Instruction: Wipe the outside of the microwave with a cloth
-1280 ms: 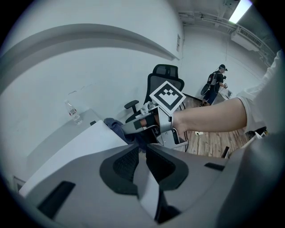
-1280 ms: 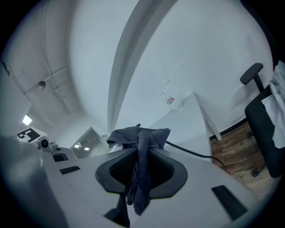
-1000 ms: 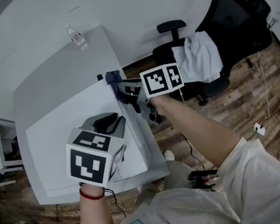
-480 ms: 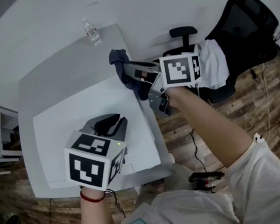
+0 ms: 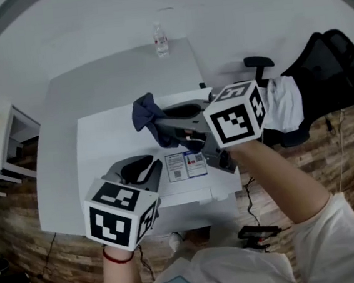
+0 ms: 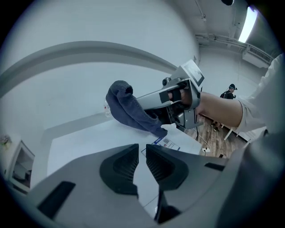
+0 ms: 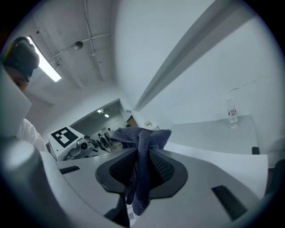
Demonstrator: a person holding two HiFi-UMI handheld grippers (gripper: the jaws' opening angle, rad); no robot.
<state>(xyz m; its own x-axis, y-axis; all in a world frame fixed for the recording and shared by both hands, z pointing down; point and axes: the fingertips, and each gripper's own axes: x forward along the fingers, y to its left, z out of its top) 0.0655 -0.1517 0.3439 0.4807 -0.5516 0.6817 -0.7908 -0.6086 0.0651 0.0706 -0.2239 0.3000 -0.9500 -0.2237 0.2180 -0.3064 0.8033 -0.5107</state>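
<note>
The white microwave [image 5: 104, 139] stands on a grey table, seen from above in the head view. My right gripper [image 5: 157, 122] hovers over its top, shut on a dark blue cloth [image 5: 148, 112] that bunches at the jaw tips and hangs down. In the right gripper view the cloth [image 7: 142, 153] is pinched between the two pads and droops below them. My left gripper [image 5: 139, 167] is over the microwave's near left part, jaws nearly together with nothing between them. The left gripper view shows the cloth [image 6: 129, 111] in the right gripper [image 6: 147, 104] ahead, above the microwave top [image 6: 84, 138].
A printed label [image 5: 186, 165] lies on the microwave top near its front. A clear water bottle [image 5: 161, 42] stands at the table's far edge by the wall. A black office chair [image 5: 321, 78] with a white garment is at right, a white cabinet [image 5: 7, 143] at left.
My right gripper has carried the cloth from the microwave's right edge leftward, over its top. The head view has swung right. The left gripper has stayed in place.
</note>
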